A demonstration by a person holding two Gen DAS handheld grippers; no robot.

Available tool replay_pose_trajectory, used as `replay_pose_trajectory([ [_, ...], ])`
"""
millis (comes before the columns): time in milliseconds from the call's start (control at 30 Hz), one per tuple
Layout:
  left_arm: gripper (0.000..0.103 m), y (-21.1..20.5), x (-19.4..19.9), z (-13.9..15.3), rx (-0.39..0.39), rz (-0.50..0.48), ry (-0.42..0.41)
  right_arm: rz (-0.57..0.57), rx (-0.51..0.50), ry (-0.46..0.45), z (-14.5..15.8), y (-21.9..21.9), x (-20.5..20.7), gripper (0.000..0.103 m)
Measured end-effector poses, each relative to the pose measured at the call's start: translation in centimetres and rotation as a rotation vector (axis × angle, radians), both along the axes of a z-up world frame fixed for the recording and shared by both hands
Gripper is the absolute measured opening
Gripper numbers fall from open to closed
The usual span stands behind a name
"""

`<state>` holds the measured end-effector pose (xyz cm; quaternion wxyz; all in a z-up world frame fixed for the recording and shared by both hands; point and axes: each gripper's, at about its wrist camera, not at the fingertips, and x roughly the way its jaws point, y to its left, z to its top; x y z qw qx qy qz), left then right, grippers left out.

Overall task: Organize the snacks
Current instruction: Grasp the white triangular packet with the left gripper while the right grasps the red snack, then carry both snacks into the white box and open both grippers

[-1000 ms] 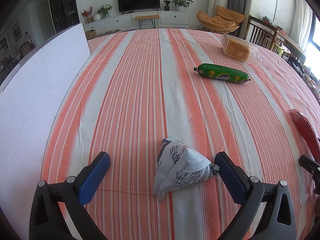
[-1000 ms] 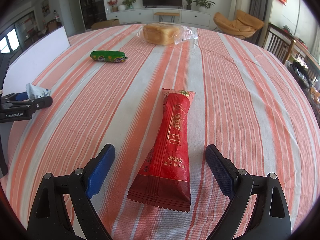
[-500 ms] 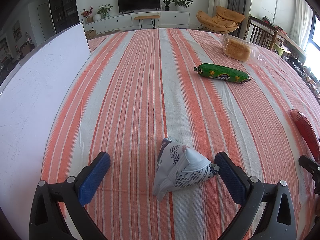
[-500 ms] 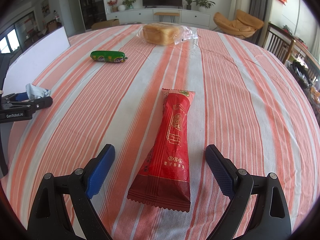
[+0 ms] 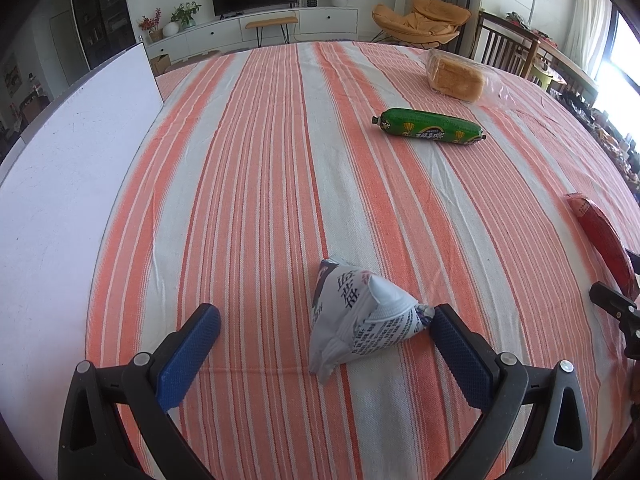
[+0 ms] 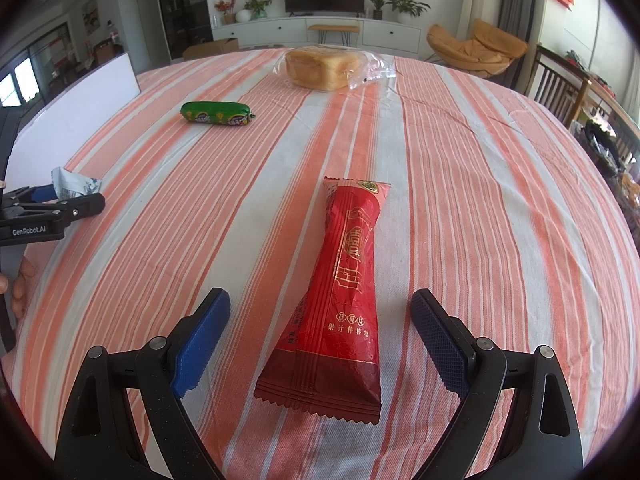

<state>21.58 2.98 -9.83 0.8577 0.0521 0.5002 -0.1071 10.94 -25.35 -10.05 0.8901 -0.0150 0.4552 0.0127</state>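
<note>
A table covered by an orange-and-white striped tablecloth (image 5: 260, 184) is filling both wrist views, with four snacks lying on it.

In the left wrist view, the left gripper (image 5: 326, 316) is sitting low over the near edge of the cloth with its blue-padded fingers (image 5: 188, 354) spread wide. A small white triangular snack packet (image 5: 360, 324) with dark printed characters is resting on the cloth between them, closer to the right finger; one corner of the packet is just touching or nearly touching that finger's tip, and I cannot tell which. The left finger is well apart from it. A white board (image 5: 72, 168) is standing along the left side of the table.

In the right wrist view, the right gripper (image 6: 320, 304) is also holding its fingers wide apart. A long red snack packet (image 6: 340, 300) with gold print is lying lengthwise between them, its near end between the fingertips, touching neither one.

Farther away, a green sausage stick (image 6: 216, 113) is lying on the cloth toward the left, and a bagged bread loaf (image 6: 324, 66) in clear plastic is sitting at the far edge. A living room is showing behind the table.
</note>
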Motion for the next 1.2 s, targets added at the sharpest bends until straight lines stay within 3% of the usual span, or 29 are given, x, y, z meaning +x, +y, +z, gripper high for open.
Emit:
replay_pose_trajectory([
  [100, 0.103, 2.4, -0.9, 0.6, -0.05, 0.008, 0.063, -0.001, -0.006, 0.008, 0.0, 0.0, -0.1, 0.094],
  [233, 0.102, 3.6, -1.8, 2.0, -0.149, 0.013, 0.076, 0.021, -0.004, 0.12, 0.3, 0.3, 1.0, 0.093],
  [300, 0.102, 2.0, -1.9, 2.6, -0.119, -0.034, 0.036, 0.035, 0.013, 0.158, 0.9, 0.5, 1.8, 0.092],
  [400, 0.1, -1.5, -1.8, 2.5, -0.011, -0.134, -0.011, 0.044, 0.015, 0.173, 2.5, 0.6, 2.6, 0.092],
  [433, 0.085, -2.6, -1.6, 2.3, 0.035, -0.158, -0.019, 0.041, 0.016, 0.192, 2.7, 0.6, 2.9, 0.091],
  [467, 0.055, -3.2, -1.4, 1.9, 0.07, -0.168, -0.019, 0.03, 0.02, 0.215, 2.7, 0.3, 3.2, 0.089],
  [500, 0.052, -3.4, -1.2, 1.6, 0.088, -0.162, -0.015, 0.014, 0.028, 0.246, 2.4, 0.0, 3.4, 0.089],
  [533, 0.05, -3.1, -1.1, 1.6, 0.069, -0.152, -0.024, 0.005, 0.031, 0.283, 2.0, -0.3, 3.5, 0.069],
  [600, 0.048, -2.1, -1.4, 2.0, 0.0, -0.129, -0.026, -0.023, 0.044, 0.34, 1.3, -1.2, 3.3, 0.019],
  [767, 0.047, 0.8, -3.9, 5.1, -0.143, -0.064, -0.097, -0.043, 0.129, 0.272, 3.4, -1.9, 1.8, 0.017],
  [967, 0.047, 6.5, -6.7, 13.1, -0.321, 0.023, -0.208, 0.066, 0.267, 0.179, 9.3, 3.4, 3.0, 0.017],
  [1100, 0.047, 12.7, -8.1, 18.2, -0.299, 0.115, -0.301, 0.211, 0.375, 0.103, 14.9, 11.1, 5.2, 0.017],
  [1200, 0.048, 18.5, -8.5, 19.6, -0.22, 0.229, -0.328, 0.352, 0.453, 0.067, 18.7, 19.0, 7.0, 0.017],
])
